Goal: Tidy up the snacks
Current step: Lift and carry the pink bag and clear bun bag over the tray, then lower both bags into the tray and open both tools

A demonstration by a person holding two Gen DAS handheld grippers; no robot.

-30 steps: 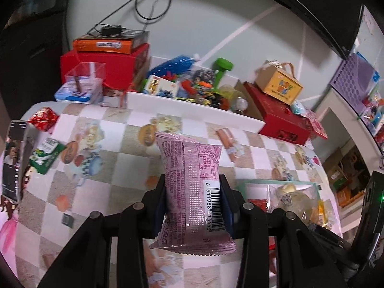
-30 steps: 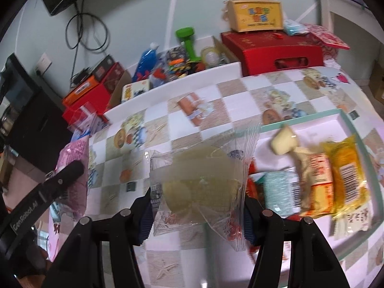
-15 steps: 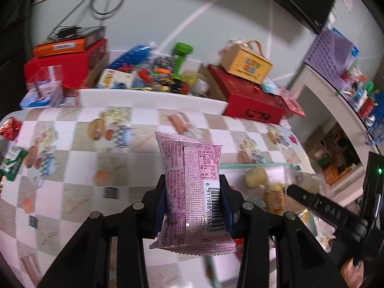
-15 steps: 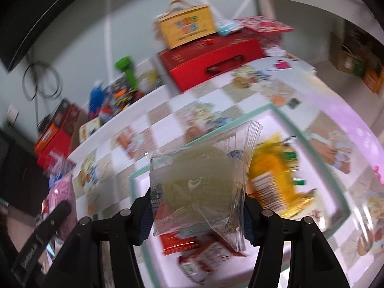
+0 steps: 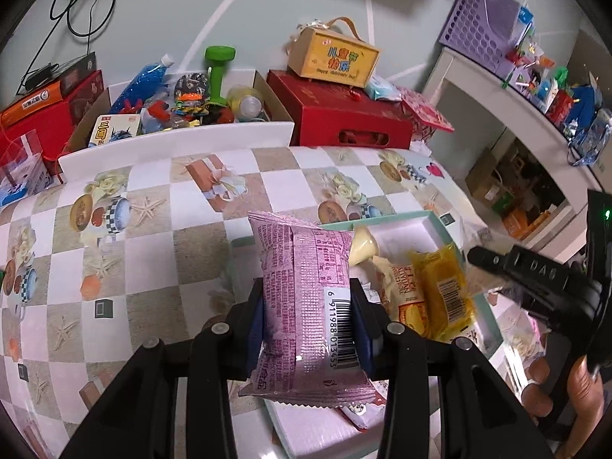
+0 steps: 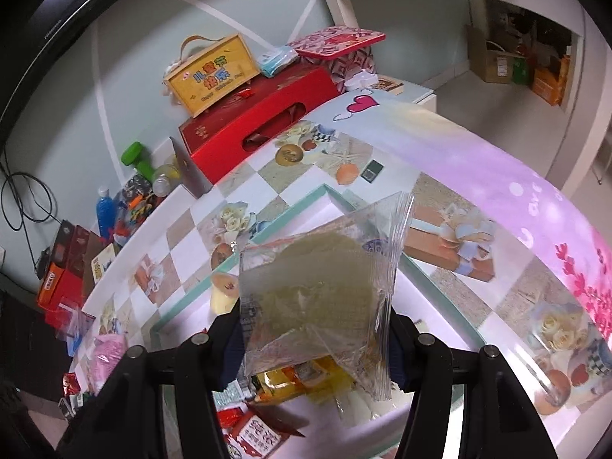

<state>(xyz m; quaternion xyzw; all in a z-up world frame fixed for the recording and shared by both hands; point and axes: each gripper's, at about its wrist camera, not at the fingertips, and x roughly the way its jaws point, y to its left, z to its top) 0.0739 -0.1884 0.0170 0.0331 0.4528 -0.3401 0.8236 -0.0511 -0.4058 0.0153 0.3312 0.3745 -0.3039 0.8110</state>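
While the left gripper point(image 5: 308, 329) squeezes a pink snack packet point(image 5: 306, 306) between its blue pads, the packet stands upright in the lower middle of the left view, barcode facing us, its crimped bottom edge hanging below the fingers. Over on the other side, the right gripper point(image 6: 315, 338) is clamped on a clear plastic bag point(image 6: 317, 298) with something pale and yellowish inside; the bag fills the centre of the right view and fans out toward the upper right.

Just behind the pink packet, a shallow tray point(image 5: 382, 220) with a mint-green rim sits on the checked tablecloth point(image 5: 153, 229). Inside it, right of the packet, lie a yellow packet point(image 5: 445, 290) and an orange-and-white packet point(image 5: 401, 290) side by side, with a pale jelly cup point(image 5: 361, 248) above them. From the right view the same tray point(image 6: 306, 201) runs under the clear bag, the jelly cup point(image 6: 223, 292) at the bag's left edge, and a red-and-white packet point(image 6: 256, 438) at the bottom of the frame.

At the right edge of the left view, the other gripper comes in as a black bar, with a hand point(image 5: 558, 386) below it. Farther back, a red box point(image 5: 344, 122) carries a yellow box with a handle point(image 5: 332, 57), and a green dumbbell point(image 5: 218, 69) stands in a cluttered cardboard box to the upper left.
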